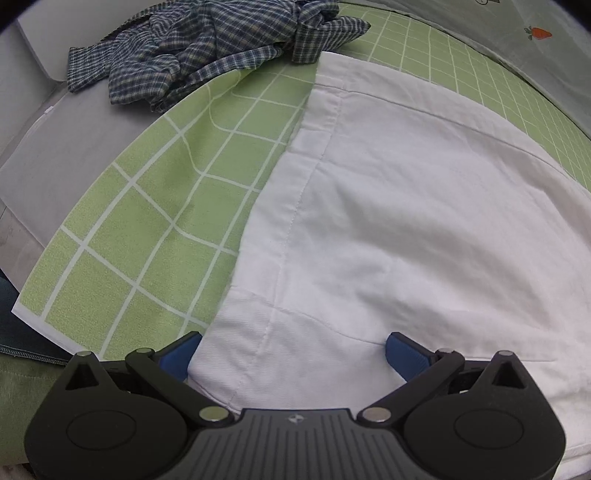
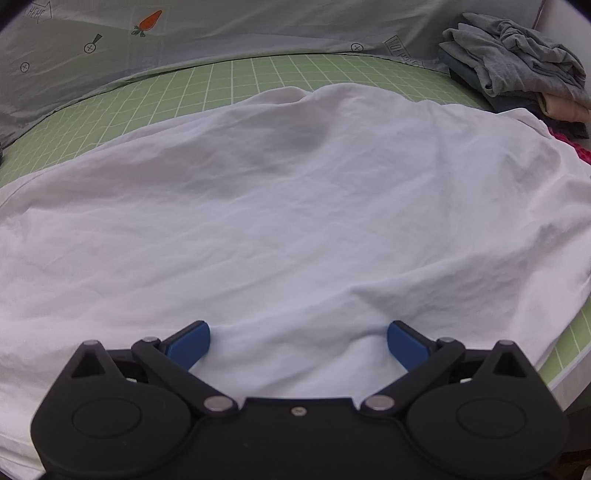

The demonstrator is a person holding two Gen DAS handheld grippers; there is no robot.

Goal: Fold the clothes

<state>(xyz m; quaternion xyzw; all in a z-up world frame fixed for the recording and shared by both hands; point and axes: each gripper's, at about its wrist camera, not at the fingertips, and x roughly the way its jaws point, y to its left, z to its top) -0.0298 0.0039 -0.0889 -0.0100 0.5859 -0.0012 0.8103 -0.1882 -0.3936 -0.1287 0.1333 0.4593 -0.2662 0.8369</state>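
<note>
1. White cloth (image 1: 406, 221) lies spread out flat on a green checked sheet (image 1: 147, 229), and it fills most of both views.
2. Left gripper (image 1: 295, 354) hangs over the near edge of the white cloth. Its blue fingers (image 1: 181, 356) are spread wide. The cloth edge lies between them, but the fingers do not pinch it.
3. Right gripper (image 2: 298, 345) is low over the white cloth too. Its blue fingers (image 2: 190, 345) are also wide apart, with cloth between them and no pinch.
4. A blue checked shirt (image 1: 207, 48) lies crumpled at the far left edge of the green sheet.
5. A pile of clothes (image 2: 517, 74), grey on top, sits at the far right.
6. A grey cover with a carrot picture (image 2: 149, 20) lies past the green sheet.
</note>
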